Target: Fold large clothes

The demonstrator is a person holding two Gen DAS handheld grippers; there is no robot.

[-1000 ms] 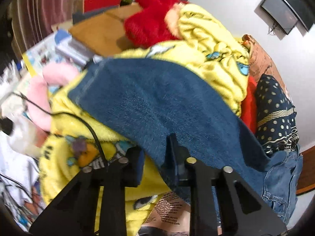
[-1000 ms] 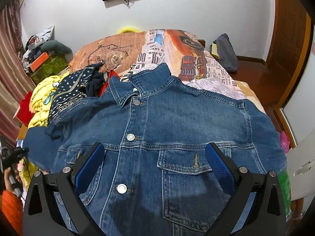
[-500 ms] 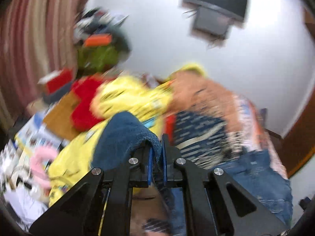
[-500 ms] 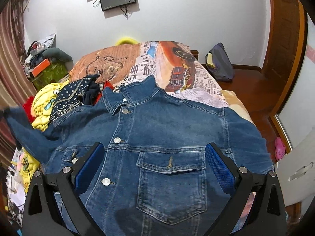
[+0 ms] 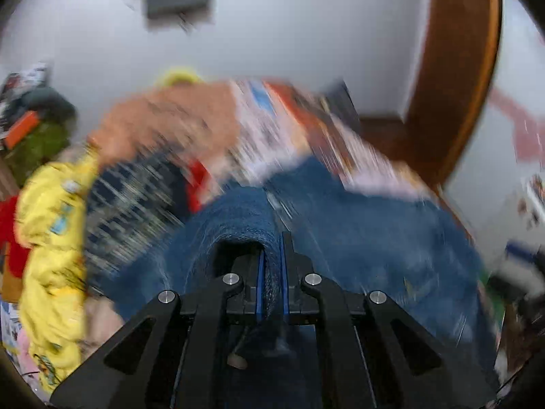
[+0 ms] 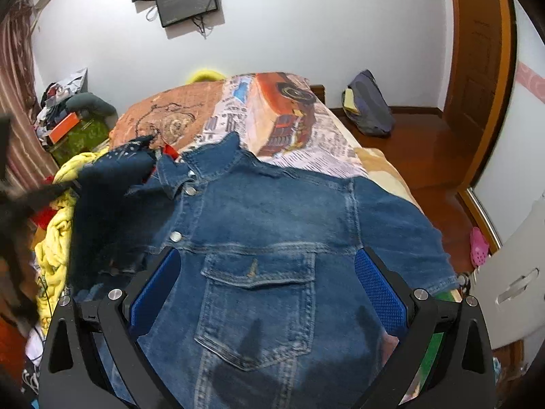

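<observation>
A blue denim jacket lies front up on the bed, collar toward the far wall. My left gripper is shut on the jacket's left sleeve, which drapes over its fingers above the jacket body; this view is blurred by motion. In the right wrist view the lifted sleeve is a dark blur over the jacket's left side. My right gripper is open and empty, just above the chest pocket.
The bed has a printed newspaper-and-truck cover. A yellow blanket and a dark dotted cloth are piled at the left. A bag leans on the far wall. A wooden door stands at the right.
My left gripper closed on the sleeve, lifted it off the yellow blanket and swung it right over the jacket body. My right gripper stayed open and drifted slightly nearer the pocket.
</observation>
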